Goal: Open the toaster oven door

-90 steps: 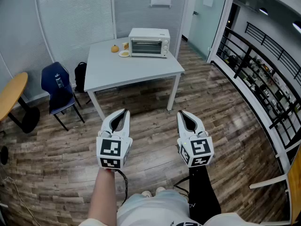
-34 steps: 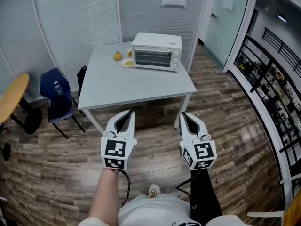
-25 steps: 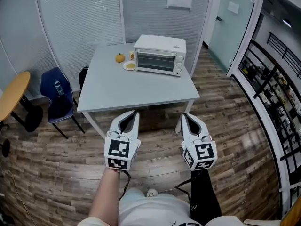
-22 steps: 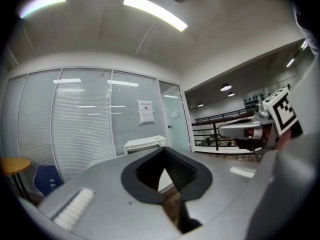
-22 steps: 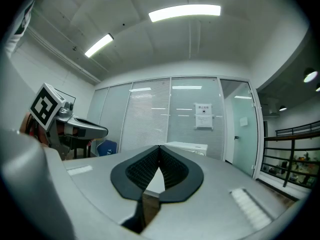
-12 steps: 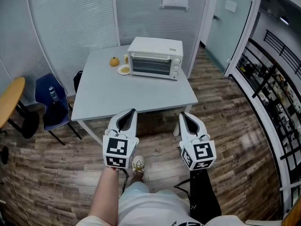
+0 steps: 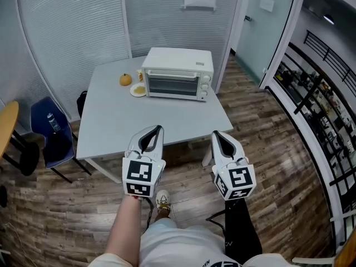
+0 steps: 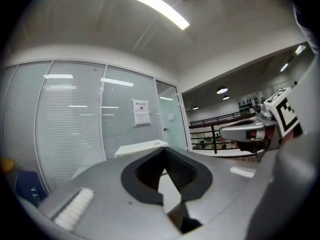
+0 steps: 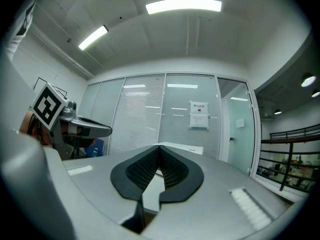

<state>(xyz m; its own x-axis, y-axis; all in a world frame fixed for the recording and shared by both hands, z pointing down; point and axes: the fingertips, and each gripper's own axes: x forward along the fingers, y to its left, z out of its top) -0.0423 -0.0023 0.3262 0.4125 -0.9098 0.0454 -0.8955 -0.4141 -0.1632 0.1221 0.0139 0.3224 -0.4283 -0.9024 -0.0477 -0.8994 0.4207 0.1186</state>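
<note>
A white toaster oven point(image 7: 176, 74) stands at the far side of a grey table point(image 7: 128, 121), its glass door closed and its knobs on the right. My left gripper point(image 7: 153, 130) and right gripper point(image 7: 216, 134) hang side by side over the table's near edge, well short of the oven. Both are shut with nothing between the jaws. In the left gripper view the oven's top point(image 8: 142, 146) peeks above the closed jaws, and the right gripper view shows the oven's top point(image 9: 185, 147) the same way.
An orange fruit point(image 7: 125, 79) and a small plate point(image 7: 138, 90) lie left of the oven. A blue chair point(image 7: 49, 129) stands left of the table. Frosted glass walls rise behind it; a black railing point(image 7: 311, 88) runs along the right.
The view has come closer to the table, and the oven looks larger. Both grippers stay shut and side by side, now over the table's near edge.
</note>
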